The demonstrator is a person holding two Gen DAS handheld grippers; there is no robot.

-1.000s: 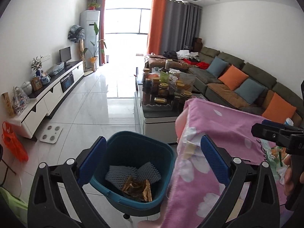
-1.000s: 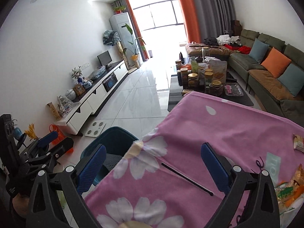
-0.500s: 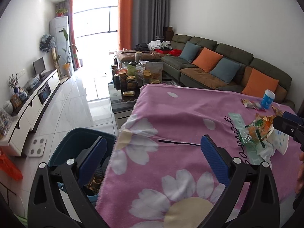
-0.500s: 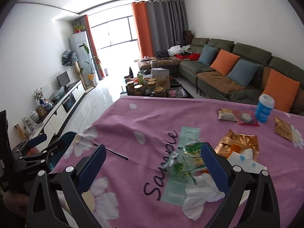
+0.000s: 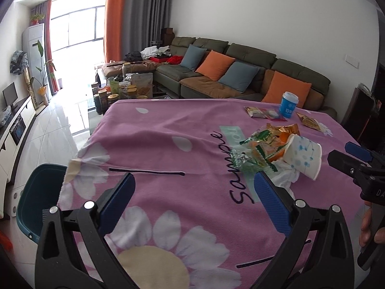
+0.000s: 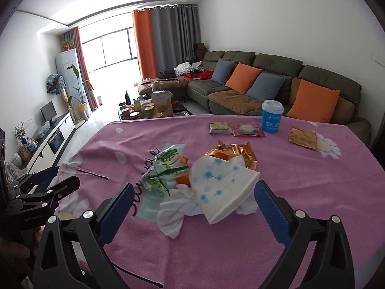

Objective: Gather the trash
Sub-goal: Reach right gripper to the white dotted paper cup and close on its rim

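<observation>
The main risk was judged to be the light, loose pile of trash; if only the crushed white paper cup with blue dots (image 6: 222,187) were pinched at its thin rim, it could be flattened further and slip out, and the crumpled white tissue (image 6: 179,210) touching it could be dragged along and dropped on the floor. The pink flowered tablecloth (image 6: 300,175) was soft and wrinkled; it could be caught by a finger and pulled, and the upright blue cup with white lid (image 6: 272,116) at the far side could then be tipped. The dark teal plastic bin (image 5: 39,200) stood on the floor off the near left corner of the table; a long carry was needed, so a weak hold could fail on the way.

The right gripper (image 6: 192,213) was seen wide open and empty; the paper cup lay between its two blue pads, but contact could not be confirmed. The left gripper (image 5: 193,201) was also wide open, holding nothing, above bare cloth near the left side.

The clear wrapper with green print (image 6: 166,168) and the gold foil wrapper (image 6: 237,153) lay just beyond the cup; three more flat packets (image 6: 237,128) were seen near the blue cup, well apart from the pile.
</observation>
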